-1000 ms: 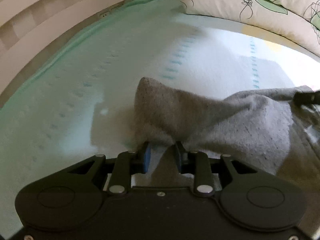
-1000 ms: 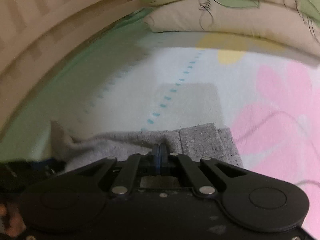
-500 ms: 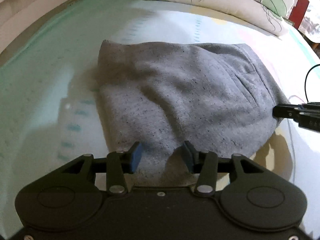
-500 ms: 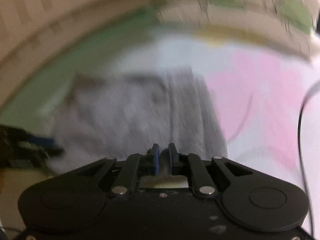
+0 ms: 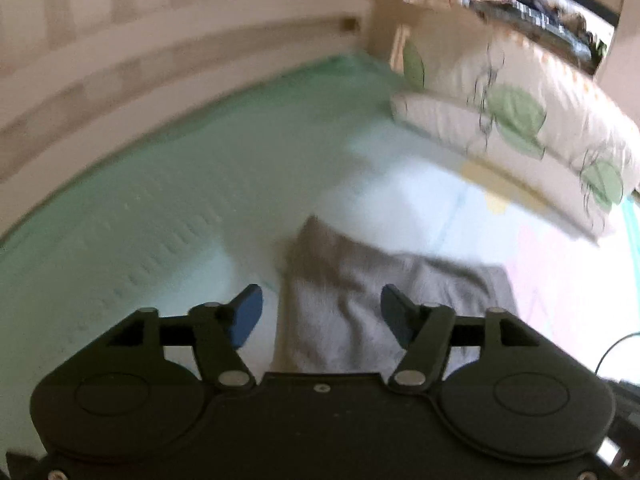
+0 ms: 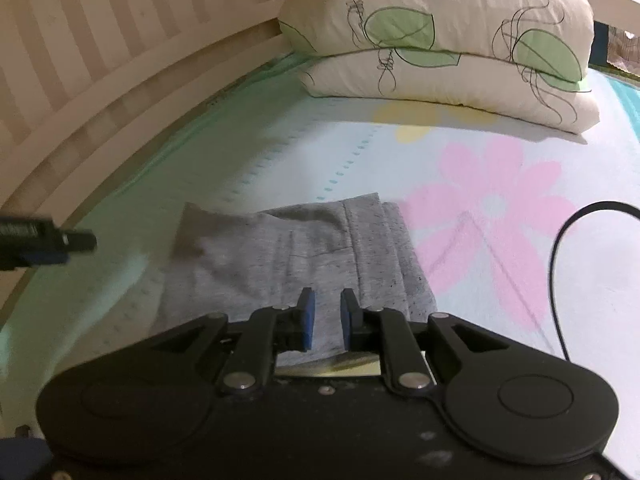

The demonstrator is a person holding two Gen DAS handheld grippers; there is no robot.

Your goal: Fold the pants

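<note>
The grey pants (image 6: pixel 296 256) lie folded in a flat rectangular stack on the bed sheet (image 6: pixel 520 320), waistband on the right side. They also show blurred in the left wrist view (image 5: pixel 360 304). My left gripper (image 5: pixel 322 314) is wide open and empty, above the near left part of the pants. Its tip shows at the left edge of the right wrist view (image 6: pixel 60 242). My right gripper (image 6: pixel 327 320) is partly open with a small gap, empty, over the near edge of the pants.
Two stacked leaf-print pillows (image 6: pixel 448 44) lie at the head of the bed. A striped wooden rail (image 6: pixel 100 80) runs along the left side. A black cable (image 6: pixel 560 248) curves over the pink flower print at right.
Both grippers let go of the pants and drew back. The left jaws opened wide, the right jaws opened slightly. The pants now lie flat and folded on the sheet.
</note>
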